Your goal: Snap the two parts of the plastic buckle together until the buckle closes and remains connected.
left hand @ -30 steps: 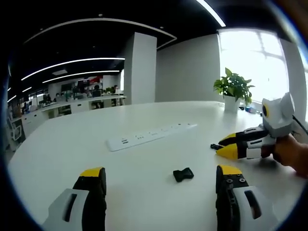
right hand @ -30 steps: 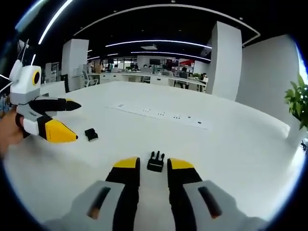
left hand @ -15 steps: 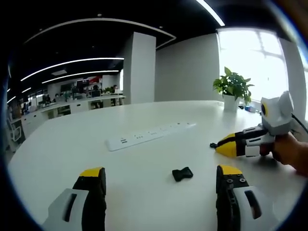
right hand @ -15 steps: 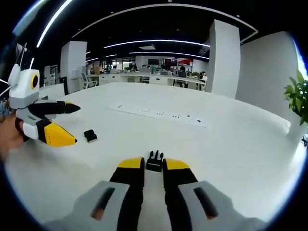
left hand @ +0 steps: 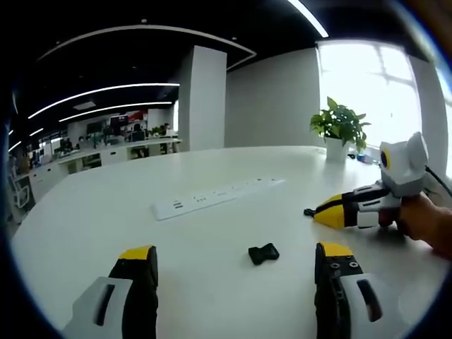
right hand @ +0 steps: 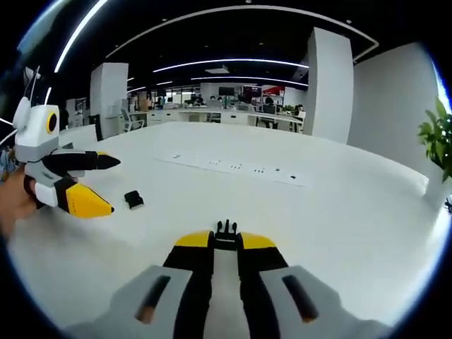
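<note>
In the left gripper view, the left gripper (left hand: 236, 263) stands spread wide and holds nothing; the socket half of the buckle (left hand: 263, 253) lies on the white table (left hand: 92, 212) between its jaws, just ahead of the tips. A power strip (left hand: 215, 198) lies farther ahead.

In the right gripper view, the right gripper (right hand: 226, 241) is clamped on the pronged half of the buckle (right hand: 226, 230), whose prongs stick out past the tips. The socket half lies well to its left.

Low, facing views across one shared white table (left hand: 212, 233), opposite directions.
</note>
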`<state>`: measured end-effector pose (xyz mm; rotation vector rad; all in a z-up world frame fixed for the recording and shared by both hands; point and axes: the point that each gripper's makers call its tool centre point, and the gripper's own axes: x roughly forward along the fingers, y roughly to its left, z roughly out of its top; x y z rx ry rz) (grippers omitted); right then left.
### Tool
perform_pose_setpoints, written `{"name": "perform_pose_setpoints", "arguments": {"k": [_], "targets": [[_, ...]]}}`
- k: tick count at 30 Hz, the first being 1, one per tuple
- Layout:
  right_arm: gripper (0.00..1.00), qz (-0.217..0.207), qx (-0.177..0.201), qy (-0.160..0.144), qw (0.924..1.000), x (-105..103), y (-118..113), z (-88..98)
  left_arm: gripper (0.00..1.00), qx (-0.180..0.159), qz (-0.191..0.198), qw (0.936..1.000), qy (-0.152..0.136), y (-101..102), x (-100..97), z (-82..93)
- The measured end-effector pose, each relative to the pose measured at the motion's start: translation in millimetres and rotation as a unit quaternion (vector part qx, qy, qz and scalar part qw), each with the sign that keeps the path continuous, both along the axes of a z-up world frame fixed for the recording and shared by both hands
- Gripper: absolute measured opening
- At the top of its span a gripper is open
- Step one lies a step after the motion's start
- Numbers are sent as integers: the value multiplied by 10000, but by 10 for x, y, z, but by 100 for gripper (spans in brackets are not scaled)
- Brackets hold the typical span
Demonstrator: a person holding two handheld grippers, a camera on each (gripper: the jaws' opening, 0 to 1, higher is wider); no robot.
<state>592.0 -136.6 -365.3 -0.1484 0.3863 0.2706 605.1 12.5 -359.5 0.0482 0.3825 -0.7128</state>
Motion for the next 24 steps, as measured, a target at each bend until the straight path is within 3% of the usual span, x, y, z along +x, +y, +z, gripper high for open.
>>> {"name": "perform_pose_setpoints", "arguments": {"k": [5,13,16,20,21,22,24], "targets": [[12,38,-10,-7,10000,-7,2,-4,84,-14,-11,10000,89,-61,-54,19],[12,76,4,0,10000,-4,9,-7,74,625,374,9972,147,24,-39,-73],[12,94,-2,-4,10000,-3,15,-6,70,526,388,9978,115,35,-74,4],[12,109,-11,-13,9999,-9,10,-4,65,488,79,9988,41,-44,-189,108],[12,110,-13,-14,9999,-4,11,-11,64,582,-191,9981,-42,-84,-214,131],[12,108,-11,-12,9999,0,12,-15,63,541,-222,9983,7,-97,-227,134],[12,116,-30,-14,9999,-2,11,-12,62,242,-223,9978,575,-153,-257,75]]}}
